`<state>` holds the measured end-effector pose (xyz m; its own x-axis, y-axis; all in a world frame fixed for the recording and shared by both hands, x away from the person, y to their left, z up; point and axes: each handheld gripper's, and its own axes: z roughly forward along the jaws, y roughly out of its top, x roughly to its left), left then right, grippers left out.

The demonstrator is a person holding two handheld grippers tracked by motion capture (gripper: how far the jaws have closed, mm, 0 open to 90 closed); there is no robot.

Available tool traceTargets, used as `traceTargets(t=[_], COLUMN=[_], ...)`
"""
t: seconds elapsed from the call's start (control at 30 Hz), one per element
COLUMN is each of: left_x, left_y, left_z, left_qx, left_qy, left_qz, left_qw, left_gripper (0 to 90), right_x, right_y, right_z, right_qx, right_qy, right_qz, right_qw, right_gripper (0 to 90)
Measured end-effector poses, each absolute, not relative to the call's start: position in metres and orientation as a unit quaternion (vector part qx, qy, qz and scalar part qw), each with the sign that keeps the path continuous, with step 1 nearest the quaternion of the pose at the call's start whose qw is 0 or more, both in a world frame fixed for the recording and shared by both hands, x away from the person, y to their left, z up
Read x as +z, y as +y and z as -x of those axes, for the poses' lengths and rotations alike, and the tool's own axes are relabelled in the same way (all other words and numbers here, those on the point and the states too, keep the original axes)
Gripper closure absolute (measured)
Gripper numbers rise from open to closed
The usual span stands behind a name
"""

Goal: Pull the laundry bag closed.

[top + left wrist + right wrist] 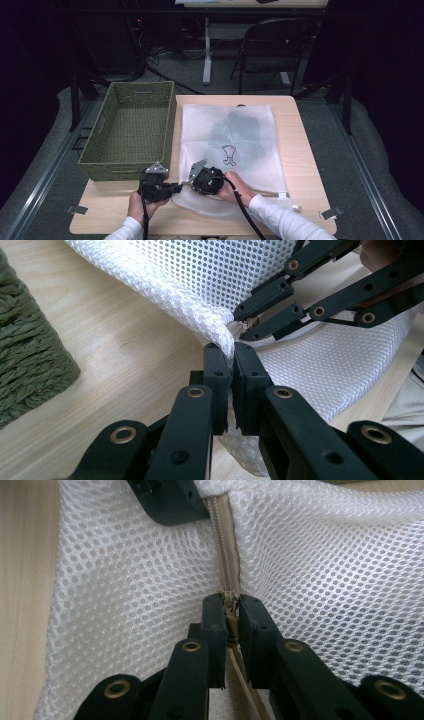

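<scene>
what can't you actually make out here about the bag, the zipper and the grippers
- Mesh bag contents: high view, a dark shape shows through the mesh, too blurred to identify.
- Zipper pull: right gripper view, the right gripper is closed over it, hiding its shape.
- Zipper's far end: right gripper view, covered by the left gripper.
- Bag corner: left gripper view, pinched in the left gripper, edge hidden.

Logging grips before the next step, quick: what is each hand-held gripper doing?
Left hand-held gripper: closed on the mesh bag corner.
Right hand-held gripper: closed on the zipper pull.
</scene>
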<state>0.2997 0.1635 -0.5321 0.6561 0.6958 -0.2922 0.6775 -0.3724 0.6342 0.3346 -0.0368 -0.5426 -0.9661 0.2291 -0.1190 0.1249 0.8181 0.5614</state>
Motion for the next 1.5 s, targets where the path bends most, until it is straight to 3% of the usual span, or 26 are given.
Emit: traceTargets(t=[1.5], left_x=[-0.528], left_y=[0.171], left_z=[-0.299], left_qx=[0.010], left_qy=[0.423], left_qz=[-0.820], left_qw=[0.387], left_gripper=[86.2], right_x=[-0.548], right_y=[-0.068], right_z=[-0.334], right_qx=[0.244], right_qy=[0.962], right_qz=[-0.097], right_qw=[0.082], right_gripper=[82.4])
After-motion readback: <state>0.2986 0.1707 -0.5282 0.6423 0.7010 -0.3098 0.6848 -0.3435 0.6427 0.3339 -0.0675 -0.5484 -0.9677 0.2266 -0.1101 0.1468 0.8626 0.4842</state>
